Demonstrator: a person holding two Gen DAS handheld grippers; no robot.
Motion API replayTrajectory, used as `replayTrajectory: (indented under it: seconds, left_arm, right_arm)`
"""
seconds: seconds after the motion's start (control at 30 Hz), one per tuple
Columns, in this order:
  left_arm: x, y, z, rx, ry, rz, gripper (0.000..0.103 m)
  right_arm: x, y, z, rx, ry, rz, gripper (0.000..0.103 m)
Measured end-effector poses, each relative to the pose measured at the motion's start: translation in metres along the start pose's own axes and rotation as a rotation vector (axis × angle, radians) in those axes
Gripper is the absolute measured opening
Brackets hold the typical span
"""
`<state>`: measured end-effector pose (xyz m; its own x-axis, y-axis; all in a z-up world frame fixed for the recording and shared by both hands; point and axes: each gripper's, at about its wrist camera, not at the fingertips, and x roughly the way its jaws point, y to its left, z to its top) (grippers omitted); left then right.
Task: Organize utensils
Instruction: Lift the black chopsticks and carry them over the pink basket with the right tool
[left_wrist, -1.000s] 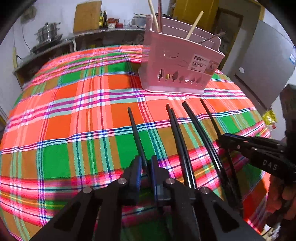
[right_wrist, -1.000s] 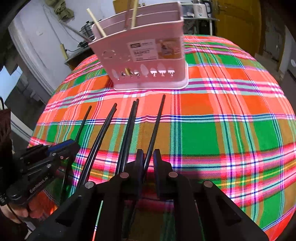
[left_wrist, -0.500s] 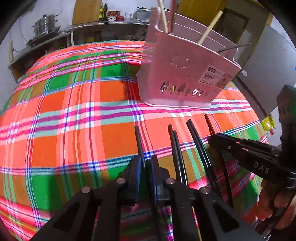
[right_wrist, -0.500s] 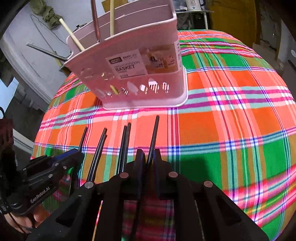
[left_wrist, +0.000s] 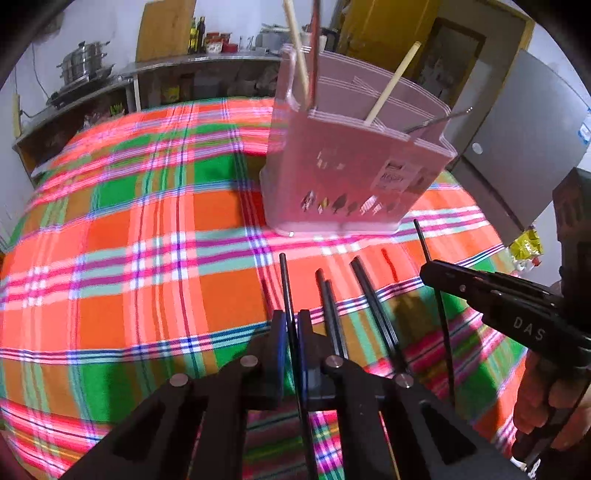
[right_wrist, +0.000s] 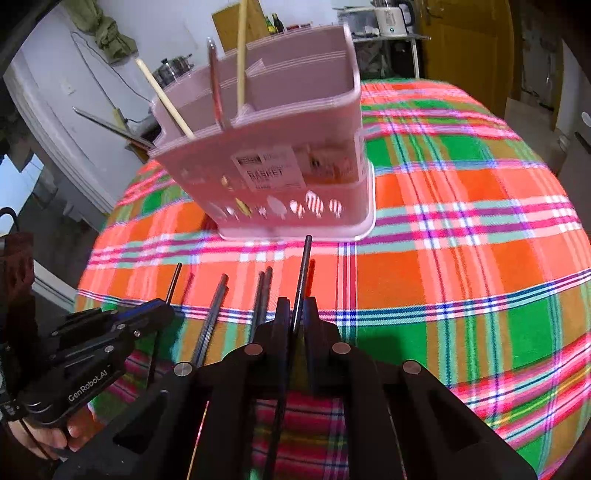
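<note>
Chopsticks, black, one per claw: your left claw (left_wrist: 291, 332) is pinched shut on a black chopstick (left_wrist: 285, 284) whose tip points toward the pink utensil basket (left_wrist: 347, 173); your right claw (right_wrist: 295, 317) pinches a second black chopstick (right_wrist: 303, 273), tip just short of the basket's base. Loose black chopsticks (left_wrist: 364, 295) lie between the two claws on the plaid tablecloth (left_wrist: 147, 240) covering the counter, roughly parallel, tips toward the basket. Basket stands upright on the cloth, divided into compartments, a label on its front. It holds pale wooden chopsticks (right_wrist: 242, 51) leaning upright, plus a metal utensil (left_wrist: 439, 120) angled over its rim. Both views are motion-blurred.
</note>
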<state>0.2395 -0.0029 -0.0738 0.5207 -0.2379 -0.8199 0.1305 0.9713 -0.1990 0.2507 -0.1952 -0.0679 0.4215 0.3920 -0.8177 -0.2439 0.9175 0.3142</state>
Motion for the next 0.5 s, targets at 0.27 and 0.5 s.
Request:
replayTrajectory:
  seconds: [0.27,0.5]
  left_arm:
    - [-0.062,-0.011,0.016,0.017,-0.116,-0.037,0.005]
    - [-0.108,-0.021,0.028,0.045,-0.200,-0.052,0.005]
  right_arm:
    - [-0.048,0.014,0.011,-0.033,-0.087,0.026,0.006]
    - [-0.091,0.026,0.021,-0.065,-0.172,0.039,0.005]
